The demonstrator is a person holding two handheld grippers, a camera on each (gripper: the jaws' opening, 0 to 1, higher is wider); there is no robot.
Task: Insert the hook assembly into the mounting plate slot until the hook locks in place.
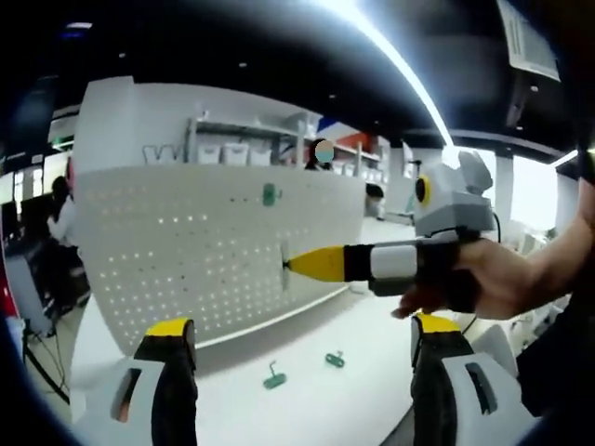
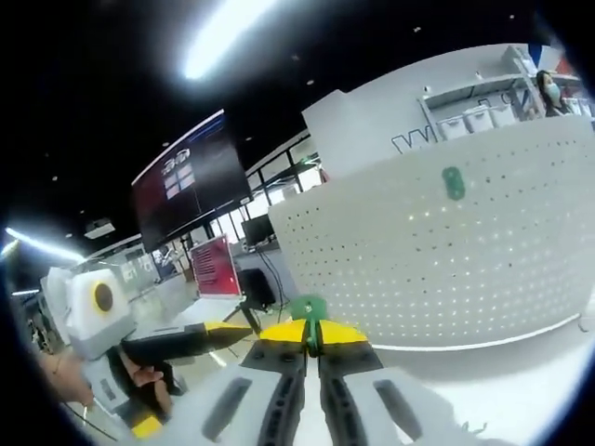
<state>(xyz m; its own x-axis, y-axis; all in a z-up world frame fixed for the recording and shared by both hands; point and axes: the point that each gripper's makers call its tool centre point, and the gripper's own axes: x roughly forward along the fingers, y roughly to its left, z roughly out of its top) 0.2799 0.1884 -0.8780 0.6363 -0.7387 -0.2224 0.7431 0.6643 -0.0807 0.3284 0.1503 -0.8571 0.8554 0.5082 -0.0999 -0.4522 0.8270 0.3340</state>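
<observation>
A white perforated mounting plate (image 1: 186, 251) stands upright on the table. One green hook (image 1: 270, 194) hangs high on it. My right gripper (image 1: 293, 264), held by a hand, reaches in from the right with its yellow tips at the plate's face. In the right gripper view, that gripper (image 2: 311, 330) is shut on a green hook assembly (image 2: 307, 307) that points at the plate (image 2: 446, 260). I cannot tell whether the hook is in a slot. My left gripper (image 1: 301, 325) stands open and holds nothing, back from the plate.
Two more green hooks (image 1: 274, 376) (image 1: 335, 359) lie on the white table (image 1: 307, 409) in front of the plate. Shelves with white bins (image 1: 232, 153) stand behind it. A dark screen (image 2: 186, 190) and red sign (image 2: 214, 265) stand to the plate's left.
</observation>
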